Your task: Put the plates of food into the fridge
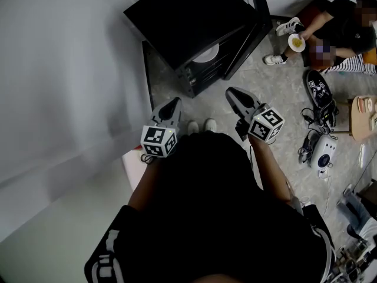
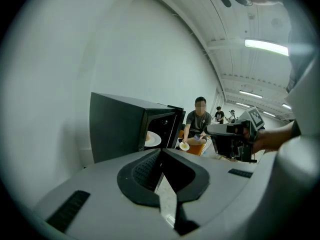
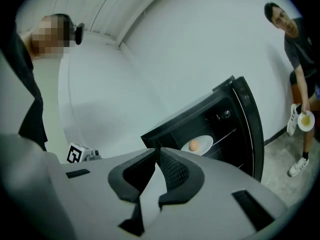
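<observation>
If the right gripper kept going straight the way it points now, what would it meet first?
Most likely the black fridge, near the top front edge of its open compartment, beside the plate of food inside. Nothing shows between the right gripper and it, though depth is hard to judge.

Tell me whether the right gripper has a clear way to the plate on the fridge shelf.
Probably yes: the fridge door stands open and nothing lies between the right gripper and the plate, though the gripper is shut and would need opening.
</observation>
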Demonstrator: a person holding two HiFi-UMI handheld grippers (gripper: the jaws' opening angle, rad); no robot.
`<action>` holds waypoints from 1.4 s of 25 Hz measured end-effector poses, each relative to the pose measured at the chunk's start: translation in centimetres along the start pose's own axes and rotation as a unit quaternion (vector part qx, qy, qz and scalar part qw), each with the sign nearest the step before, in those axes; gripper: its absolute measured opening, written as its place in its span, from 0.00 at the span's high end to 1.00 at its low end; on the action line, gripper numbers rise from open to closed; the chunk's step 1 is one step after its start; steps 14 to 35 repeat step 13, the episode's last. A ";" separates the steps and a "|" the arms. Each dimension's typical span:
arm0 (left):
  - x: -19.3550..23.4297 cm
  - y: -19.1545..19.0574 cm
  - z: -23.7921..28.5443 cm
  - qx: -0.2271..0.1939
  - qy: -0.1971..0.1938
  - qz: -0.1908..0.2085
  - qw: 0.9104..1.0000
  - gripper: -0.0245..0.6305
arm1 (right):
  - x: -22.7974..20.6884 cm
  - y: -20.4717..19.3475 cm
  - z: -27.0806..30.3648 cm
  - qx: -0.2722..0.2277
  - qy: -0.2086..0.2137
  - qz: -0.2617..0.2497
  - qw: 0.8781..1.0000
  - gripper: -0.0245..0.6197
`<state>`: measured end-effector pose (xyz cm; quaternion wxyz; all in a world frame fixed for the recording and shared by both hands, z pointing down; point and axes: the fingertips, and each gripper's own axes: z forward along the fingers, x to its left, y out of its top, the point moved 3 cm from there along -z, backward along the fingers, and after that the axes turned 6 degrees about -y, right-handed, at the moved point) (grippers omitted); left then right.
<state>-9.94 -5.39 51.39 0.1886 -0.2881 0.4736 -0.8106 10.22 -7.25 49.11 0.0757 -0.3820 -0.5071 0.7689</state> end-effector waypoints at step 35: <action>-0.8 0.4 0.5 0.004 -0.013 0.009 1.000 0.93 | 1.4 1.2 -2.0 -0.066 -0.031 -0.118 0.990 0.90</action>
